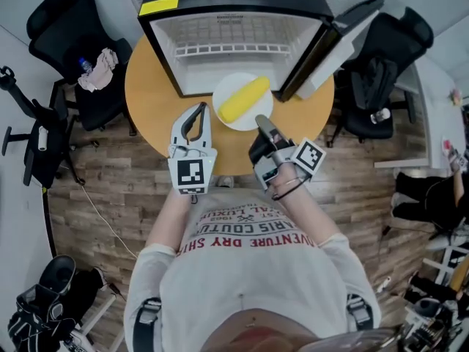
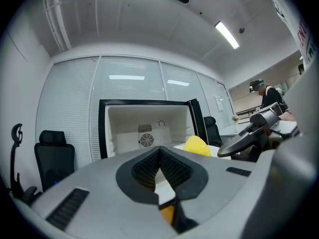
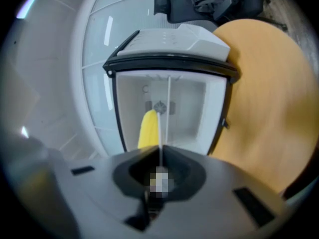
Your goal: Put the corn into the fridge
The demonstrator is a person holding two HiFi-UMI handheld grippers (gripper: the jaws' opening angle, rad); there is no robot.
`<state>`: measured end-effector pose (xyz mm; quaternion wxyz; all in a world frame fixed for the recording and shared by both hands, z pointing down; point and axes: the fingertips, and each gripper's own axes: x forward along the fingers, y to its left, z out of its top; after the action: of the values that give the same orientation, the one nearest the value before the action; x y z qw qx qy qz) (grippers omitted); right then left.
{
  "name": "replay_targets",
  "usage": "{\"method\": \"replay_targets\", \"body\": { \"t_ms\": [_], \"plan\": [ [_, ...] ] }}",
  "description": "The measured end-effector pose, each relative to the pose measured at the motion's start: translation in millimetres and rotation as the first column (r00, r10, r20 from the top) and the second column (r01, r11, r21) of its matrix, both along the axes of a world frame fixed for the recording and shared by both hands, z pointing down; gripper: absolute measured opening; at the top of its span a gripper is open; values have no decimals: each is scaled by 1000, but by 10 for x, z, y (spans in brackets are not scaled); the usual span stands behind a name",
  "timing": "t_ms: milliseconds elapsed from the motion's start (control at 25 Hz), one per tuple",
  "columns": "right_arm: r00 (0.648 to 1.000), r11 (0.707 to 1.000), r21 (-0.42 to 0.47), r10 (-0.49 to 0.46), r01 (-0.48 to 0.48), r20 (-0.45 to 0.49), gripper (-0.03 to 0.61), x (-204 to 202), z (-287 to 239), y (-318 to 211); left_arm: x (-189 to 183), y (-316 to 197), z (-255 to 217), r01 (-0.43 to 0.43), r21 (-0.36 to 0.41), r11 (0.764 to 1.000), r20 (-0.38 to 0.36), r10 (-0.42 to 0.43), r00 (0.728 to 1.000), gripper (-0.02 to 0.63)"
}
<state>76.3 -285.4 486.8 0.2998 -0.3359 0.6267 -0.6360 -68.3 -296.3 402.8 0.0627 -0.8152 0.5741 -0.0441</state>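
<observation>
A yellow corn cob point(image 1: 244, 99) lies on a white plate point(image 1: 228, 86) just in front of the open mini fridge point(image 1: 234, 42). My right gripper point(image 1: 261, 122) is shut on the plate's near rim. In the right gripper view the plate point(image 3: 168, 108) shows edge-on as a thin white line running from the jaws, with the corn point(image 3: 148, 129) to its left and the fridge point(image 3: 169, 63) beyond. My left gripper point(image 1: 199, 110) hovers left of the plate, shut with nothing in it. In its own view the tips point(image 2: 159, 149) meet, and the corn point(image 2: 196, 146) is at right.
The fridge stands on a round wooden table point(image 1: 150, 94), its door point(image 1: 330, 46) swung open to the right. Black office chairs stand left point(image 1: 73, 42) and right point(image 1: 381, 72) of the table. A person point(image 2: 266, 96) stands far off.
</observation>
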Motion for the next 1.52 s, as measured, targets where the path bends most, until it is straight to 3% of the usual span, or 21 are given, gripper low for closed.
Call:
{"method": "replay_targets", "body": {
  "t_ms": [560,1520],
  "plan": [
    [998,997,22,68,-69,12,37,-180,-141,-928,-268,-716,68,-25,5,1000,-9,25,1000,28],
    [985,981,-86,173,-173,-12,41,-348,207,-1810,-477,-1300,349,-21,-41,999,-18,20,1000,28]
  ]
}}
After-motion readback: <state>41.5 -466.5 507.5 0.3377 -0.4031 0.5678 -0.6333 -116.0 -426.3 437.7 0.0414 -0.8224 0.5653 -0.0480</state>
